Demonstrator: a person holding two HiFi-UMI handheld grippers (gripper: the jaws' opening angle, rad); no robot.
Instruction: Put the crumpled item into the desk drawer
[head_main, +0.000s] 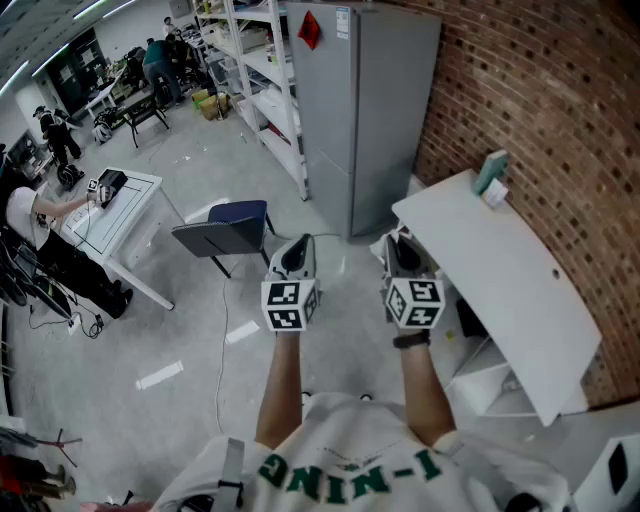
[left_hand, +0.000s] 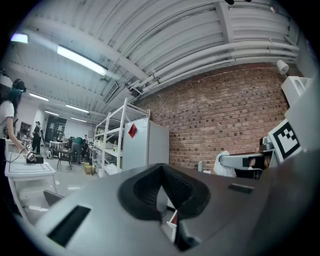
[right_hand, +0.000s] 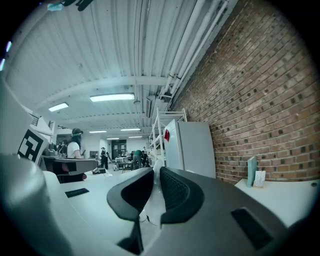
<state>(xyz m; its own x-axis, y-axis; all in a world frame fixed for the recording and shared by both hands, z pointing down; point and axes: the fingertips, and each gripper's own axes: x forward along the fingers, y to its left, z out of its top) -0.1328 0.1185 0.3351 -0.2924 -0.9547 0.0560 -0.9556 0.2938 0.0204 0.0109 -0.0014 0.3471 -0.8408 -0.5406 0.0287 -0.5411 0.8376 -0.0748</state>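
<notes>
No crumpled item shows in any view. A white desk (head_main: 500, 270) stands at the right against the brick wall, with a white unit (head_main: 490, 385) under it that may be the drawer; I cannot tell whether it is open. My left gripper (head_main: 297, 243) and right gripper (head_main: 398, 240) hang side by side in mid-air over the floor, left of the desk's near end. In the left gripper view, the left gripper (left_hand: 167, 200) has its jaws nearly together with nothing between them. The right gripper (right_hand: 156, 192) shows only a thin slit between its pads, holding nothing.
A tall grey cabinet (head_main: 365, 110) stands ahead by the wall, with white shelving (head_main: 270, 70) to its left. A blue chair (head_main: 225, 232) sits just ahead on the left, and a white table (head_main: 120, 215) with a person lies further left. A teal object (head_main: 491, 172) stands at the desk's far end.
</notes>
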